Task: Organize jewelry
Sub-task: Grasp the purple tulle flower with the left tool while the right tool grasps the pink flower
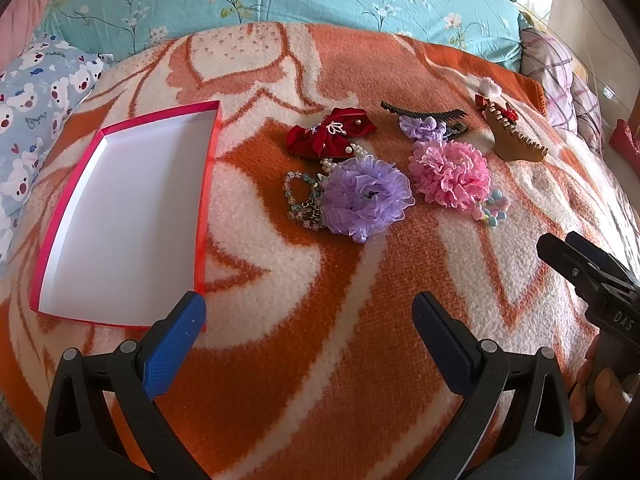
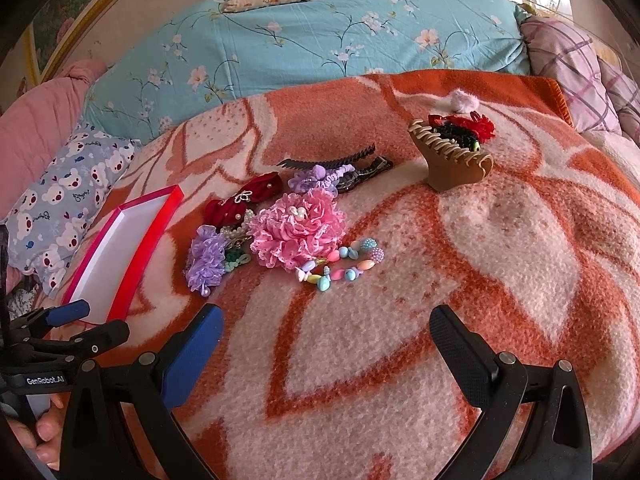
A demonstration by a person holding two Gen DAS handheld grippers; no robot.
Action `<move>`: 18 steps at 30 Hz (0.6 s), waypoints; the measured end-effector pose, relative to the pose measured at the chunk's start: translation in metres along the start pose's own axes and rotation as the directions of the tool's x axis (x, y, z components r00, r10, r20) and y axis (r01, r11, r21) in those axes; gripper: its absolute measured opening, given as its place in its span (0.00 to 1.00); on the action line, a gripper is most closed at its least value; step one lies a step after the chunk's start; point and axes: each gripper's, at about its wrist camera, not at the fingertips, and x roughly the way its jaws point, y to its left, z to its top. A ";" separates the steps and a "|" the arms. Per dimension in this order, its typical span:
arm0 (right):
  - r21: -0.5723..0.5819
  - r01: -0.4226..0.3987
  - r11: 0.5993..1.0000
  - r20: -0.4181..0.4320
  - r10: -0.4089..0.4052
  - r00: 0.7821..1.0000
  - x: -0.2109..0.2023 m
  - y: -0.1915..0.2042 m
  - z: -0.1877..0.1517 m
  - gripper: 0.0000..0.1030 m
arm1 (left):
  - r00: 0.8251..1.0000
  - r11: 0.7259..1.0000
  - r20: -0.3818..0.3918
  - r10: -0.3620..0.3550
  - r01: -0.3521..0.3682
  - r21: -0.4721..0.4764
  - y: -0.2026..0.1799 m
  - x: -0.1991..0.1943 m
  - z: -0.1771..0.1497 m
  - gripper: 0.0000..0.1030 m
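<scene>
Nearest us, our left gripper hangs over the blanket with its fingers spread wide and nothing between them. Our right gripper does the same, fingers apart and bare, just above the blanket on the bed.

To the left lies the box, pink-rimmed, white inside, with nothing in it; its near corner sits just beside our left finger.

Further out is the jewelry in a loose heap. The purple flower lies closest, touching the dark bead chain on its left. Beside it on the right is the pink flower, with the pastel bead bracelet against its near edge. Behind the purple flower we see pearls and the red bow.

Beyond those lie the small purple scrunchie and the black comb clip, touching each other. Apart to the right stands the tan claw clip, with a red-and-black clip just behind it and a fuzzy pompom near the blanket's far edge.

Farthest is the floral quilt.
</scene>
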 end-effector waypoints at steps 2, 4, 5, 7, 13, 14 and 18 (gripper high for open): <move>-0.004 -0.004 1.000 0.016 0.004 1.000 0.000 0.001 0.000 1.00 | 1.000 1.000 -0.003 0.000 0.000 0.002 -0.001 0.001 0.000 1.00; -0.003 -0.005 1.000 0.010 0.005 1.000 0.000 0.000 0.000 1.00 | 1.000 1.000 -0.005 -0.007 0.007 -0.003 0.000 0.002 0.000 1.00; -0.006 0.000 1.000 0.004 0.000 1.000 0.000 0.001 0.000 1.00 | 1.000 1.000 -0.006 -0.008 0.008 -0.004 -0.001 0.002 0.000 1.00; -0.015 0.015 1.000 -0.021 -0.015 1.000 0.002 0.000 0.000 1.00 | 1.000 1.000 -0.002 -0.010 0.010 -0.006 -0.001 0.002 0.000 1.00; -0.022 0.025 0.999 -0.046 -0.026 0.999 0.003 0.001 0.000 1.00 | 1.000 1.000 -0.026 -0.010 0.009 -0.009 -0.002 0.006 -0.001 1.00; -0.022 0.023 1.000 -0.046 -0.024 0.999 0.003 0.002 0.000 1.00 | 1.000 1.000 -0.027 -0.011 0.011 -0.010 -0.003 0.007 -0.001 1.00; -0.022 0.026 0.999 -0.073 -0.027 0.997 0.006 0.002 0.000 1.00 | 0.994 1.000 -0.109 -0.022 0.020 -0.022 0.002 0.012 -0.001 1.00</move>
